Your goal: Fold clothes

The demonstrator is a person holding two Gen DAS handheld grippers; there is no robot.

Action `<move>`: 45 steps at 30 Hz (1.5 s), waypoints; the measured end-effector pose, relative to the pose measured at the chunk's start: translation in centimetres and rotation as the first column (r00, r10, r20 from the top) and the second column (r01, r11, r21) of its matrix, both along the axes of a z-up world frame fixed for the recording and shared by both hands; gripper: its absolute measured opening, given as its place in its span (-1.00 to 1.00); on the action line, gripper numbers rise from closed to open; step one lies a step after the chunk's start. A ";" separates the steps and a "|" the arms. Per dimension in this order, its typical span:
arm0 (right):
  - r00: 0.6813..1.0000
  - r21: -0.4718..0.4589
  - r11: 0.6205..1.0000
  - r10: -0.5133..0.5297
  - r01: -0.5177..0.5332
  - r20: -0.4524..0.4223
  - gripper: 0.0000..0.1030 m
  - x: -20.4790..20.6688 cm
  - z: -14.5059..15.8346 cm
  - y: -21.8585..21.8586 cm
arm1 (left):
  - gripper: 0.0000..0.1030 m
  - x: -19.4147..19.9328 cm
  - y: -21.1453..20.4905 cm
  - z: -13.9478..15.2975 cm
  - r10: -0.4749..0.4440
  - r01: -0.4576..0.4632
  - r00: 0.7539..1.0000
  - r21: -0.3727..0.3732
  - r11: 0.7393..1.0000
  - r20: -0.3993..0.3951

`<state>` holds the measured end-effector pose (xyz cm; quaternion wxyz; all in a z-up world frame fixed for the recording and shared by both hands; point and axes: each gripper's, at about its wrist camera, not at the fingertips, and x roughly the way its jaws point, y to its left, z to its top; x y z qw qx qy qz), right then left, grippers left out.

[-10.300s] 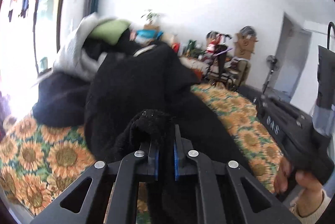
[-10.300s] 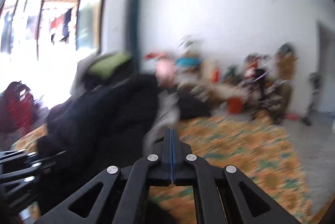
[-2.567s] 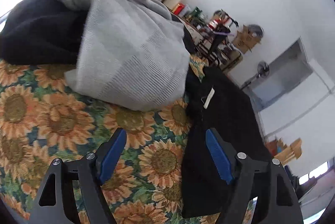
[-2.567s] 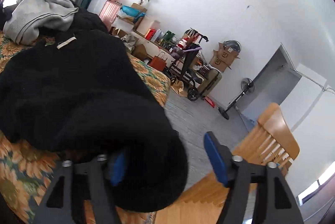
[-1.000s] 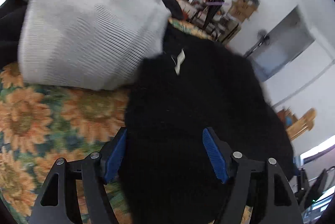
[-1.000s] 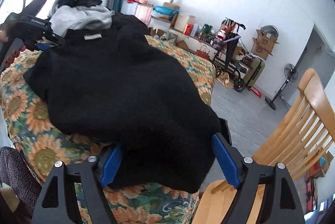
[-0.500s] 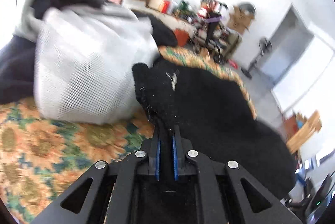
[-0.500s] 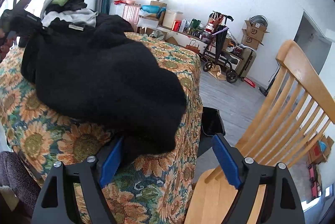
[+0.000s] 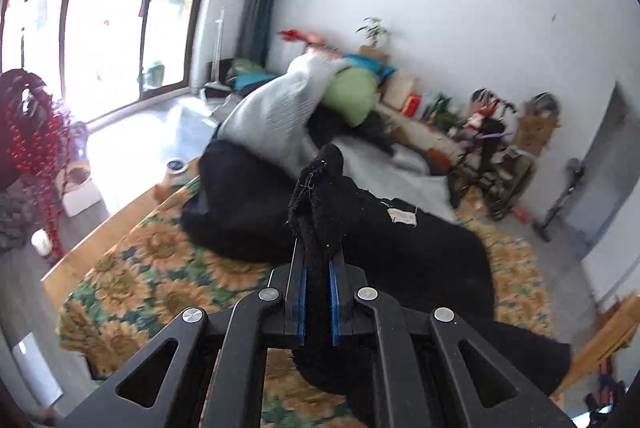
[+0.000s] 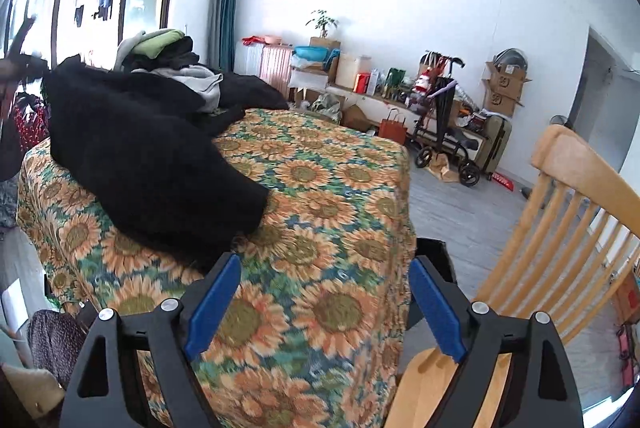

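Observation:
A black knitted sweater with a small white label lies across the sunflower-print table cover. My left gripper is shut on an edge of it, and a fold of black knit stands up between the blue pads. In the right wrist view the same black sweater is drawn up toward the far left. My right gripper stands open above the sunflower cover near the table's front, with nothing between its fingers.
A pile of grey, green and black clothes sits at the table's far end. A wooden slatted chair stands close on the right. A cart, boxes and shelves line the far wall. Red beads hang at left.
My left gripper has lifted the sweater's edge and pulled it leftward. The sweater has slid out from between my right gripper's fingers, which stay open.

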<state>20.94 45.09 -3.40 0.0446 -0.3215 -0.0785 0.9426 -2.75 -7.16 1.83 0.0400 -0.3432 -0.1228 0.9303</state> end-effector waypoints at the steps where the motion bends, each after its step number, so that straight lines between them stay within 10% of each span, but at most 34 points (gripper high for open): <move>1: 1.000 0.001 1.000 0.008 -0.008 0.012 0.72 -1.0 -0.3 -0.5 | -0.83 -0.6 -1.0 -1.7 0.019 -0.019 0.999 0.010 1.000 0.048; 7: 0.997 -0.003 0.998 0.056 -0.056 0.060 0.72 -7.4 -1.6 -3.1 | -0.83 -2.4 -3.0 -8.8 0.067 -0.065 0.975 -0.020 0.998 0.211; 20: 0.955 -0.195 0.975 0.153 -0.105 0.253 0.63 -13.2 -6.3 -5.2 | -0.82 -4.2 -0.8 -11.4 0.059 -0.037 0.977 -0.112 0.993 0.203; 23: 0.946 -0.291 0.951 0.186 -0.106 0.266 0.14 -13.2 -6.7 -5.2 | -0.82 -4.0 -0.9 -11.5 0.066 -0.046 0.977 -0.104 0.993 0.201; 25: 0.939 -0.353 0.930 0.209 -0.104 0.272 -0.54 -13.2 -7.1 -5.2 | -0.82 -3.6 -1.1 -11.4 0.072 -0.054 0.978 -0.092 0.994 0.195; 29: 0.970 -0.279 0.958 0.128 -0.067 0.207 -0.96 -12.5 -5.7 -5.3 | -0.82 -2.7 -2.1 -10.6 0.080 -0.080 0.983 -0.005 0.997 0.168; 36: 0.995 -0.373 0.923 -0.072 0.094 0.071 -0.98 -12.4 -1.0 -0.4 | -0.82 -1.9 -1.9 -7.6 0.070 -0.079 0.991 0.073 0.994 0.115; 38: 0.993 -0.342 0.934 -0.078 0.105 0.093 -0.85 -11.8 -1.1 -0.4 | -0.82 -1.7 -1.5 -7.4 0.070 -0.076 0.991 0.052 0.996 0.110; 40: 0.988 -0.310 0.943 -0.085 0.122 0.131 -0.18 -11.1 -1.8 -0.6 | -0.82 -1.5 -1.2 -7.2 0.069 -0.072 0.992 0.030 0.997 0.105; 45: 0.961 -0.350 0.928 -0.032 0.131 0.274 -0.18 -10.3 -5.2 -1.1 | -0.82 -1.2 -0.3 -6.7 0.062 -0.063 0.993 0.008 0.998 0.098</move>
